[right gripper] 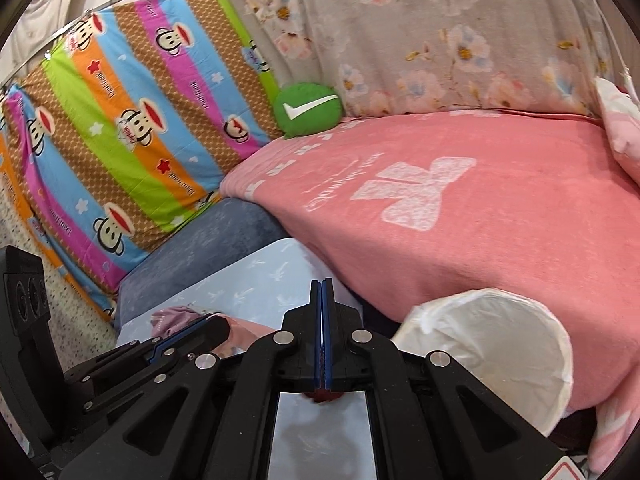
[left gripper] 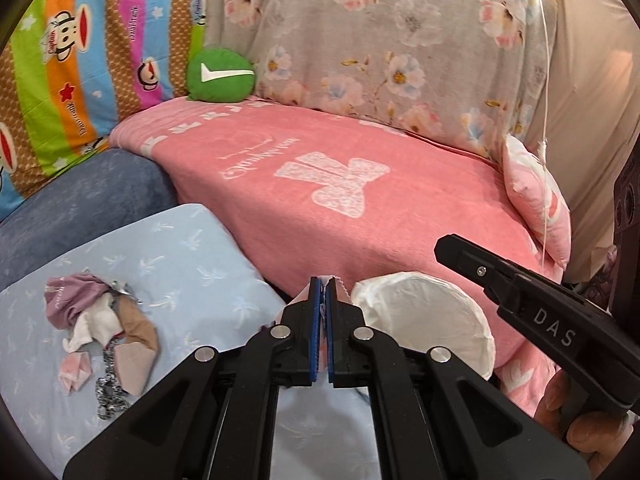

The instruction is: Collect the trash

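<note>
A heap of trash (left gripper: 100, 328), purple, white and tan wrappers with a foil strip, lies on the pale blue pillow (left gripper: 192, 264) at lower left. A bin lined with a white bag (left gripper: 424, 320) stands beside the pink blanket. My left gripper (left gripper: 322, 284) is shut on a pink wrapper (left gripper: 338, 286), just left of the bin. My right gripper (right gripper: 322, 284) is shut; something small and red (right gripper: 326, 396) shows low between its fingers. The right gripper also shows in the left wrist view (left gripper: 520, 292), above the bin. The bin also shows in the right wrist view (right gripper: 492, 348).
A pink blanket (left gripper: 380, 200) covers the bed. A green round cushion (left gripper: 220, 76) sits at the back. A monkey-print sheet (left gripper: 80, 60) and floral cloth (left gripper: 380, 32) hang behind. A pink pillow (left gripper: 536, 200) lies right. A blue-grey cushion (left gripper: 88, 192) lies by the pillow.
</note>
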{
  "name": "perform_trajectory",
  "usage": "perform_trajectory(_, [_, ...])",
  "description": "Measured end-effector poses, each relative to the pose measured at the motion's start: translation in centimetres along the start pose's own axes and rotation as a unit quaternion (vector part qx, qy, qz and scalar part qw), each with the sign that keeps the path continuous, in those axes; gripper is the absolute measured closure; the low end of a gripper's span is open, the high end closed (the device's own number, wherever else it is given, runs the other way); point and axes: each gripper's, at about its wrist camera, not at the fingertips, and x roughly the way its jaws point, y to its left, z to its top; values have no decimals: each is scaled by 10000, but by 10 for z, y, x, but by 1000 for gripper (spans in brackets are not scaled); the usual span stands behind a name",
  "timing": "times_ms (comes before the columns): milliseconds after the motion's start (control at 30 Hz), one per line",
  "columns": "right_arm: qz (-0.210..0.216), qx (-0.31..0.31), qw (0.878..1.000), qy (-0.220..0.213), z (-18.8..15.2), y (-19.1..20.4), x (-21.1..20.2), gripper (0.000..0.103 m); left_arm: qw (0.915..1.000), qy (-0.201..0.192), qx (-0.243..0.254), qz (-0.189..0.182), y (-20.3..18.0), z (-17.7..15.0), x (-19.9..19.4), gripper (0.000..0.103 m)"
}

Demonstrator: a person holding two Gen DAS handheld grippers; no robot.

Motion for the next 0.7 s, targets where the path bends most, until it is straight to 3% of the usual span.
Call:
perform_trajectory(100, [-60,52,9999,144,-7,-13,2,100,10000,56,13,1,-6,-4,5,101])
perform_trajectory(367, [80,-172,9958,896,-50,-2,50,76,9986,259,-319,320,23,-17,15,101])
perform_trajectory(700, [52,-177,9841,1767,-98,15,139,76,9922,635,-717,800,77,-43,29,101])
